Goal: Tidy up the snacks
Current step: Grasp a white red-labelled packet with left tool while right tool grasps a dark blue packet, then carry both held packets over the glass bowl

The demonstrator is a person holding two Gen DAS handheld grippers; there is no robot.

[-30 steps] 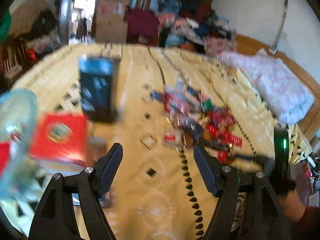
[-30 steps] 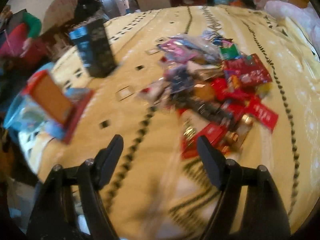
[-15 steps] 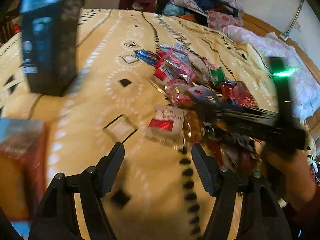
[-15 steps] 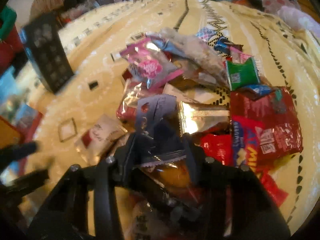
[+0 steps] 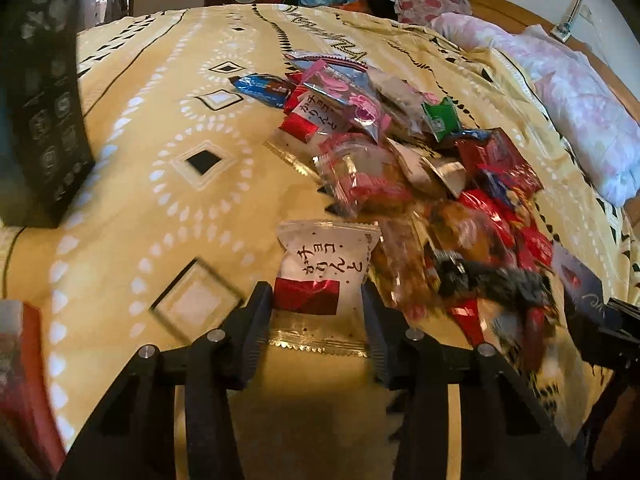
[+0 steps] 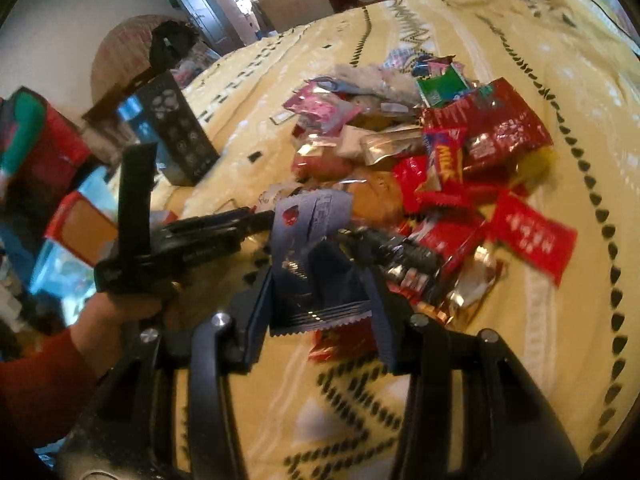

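A pile of snack packets (image 5: 420,168) (image 6: 440,152) lies on a yellow patterned bedspread (image 5: 160,140). At the pile's near edge lies a white and red packet with dark writing (image 5: 324,264). My left gripper (image 5: 314,292) straddles this packet. Its jaws are closing and the pads sit against the packet's sides. My right gripper (image 6: 320,292) is shut on a dark blue packet (image 6: 316,240), held above the bedspread. The left gripper (image 6: 224,228) also shows in the right wrist view, held by a hand (image 6: 120,308) in a red sleeve.
A tall black box (image 5: 40,100) (image 6: 176,136) stands left of the pile. A red box (image 5: 16,360) (image 6: 80,224) sits at the near left. A pink blanket (image 5: 580,100) lies along the far right edge, and clothes are heaped beyond the bed.
My left gripper came down and forward to the white and red packet and narrowed around it. My right gripper shut on the dark blue packet in the pile and lifted it.
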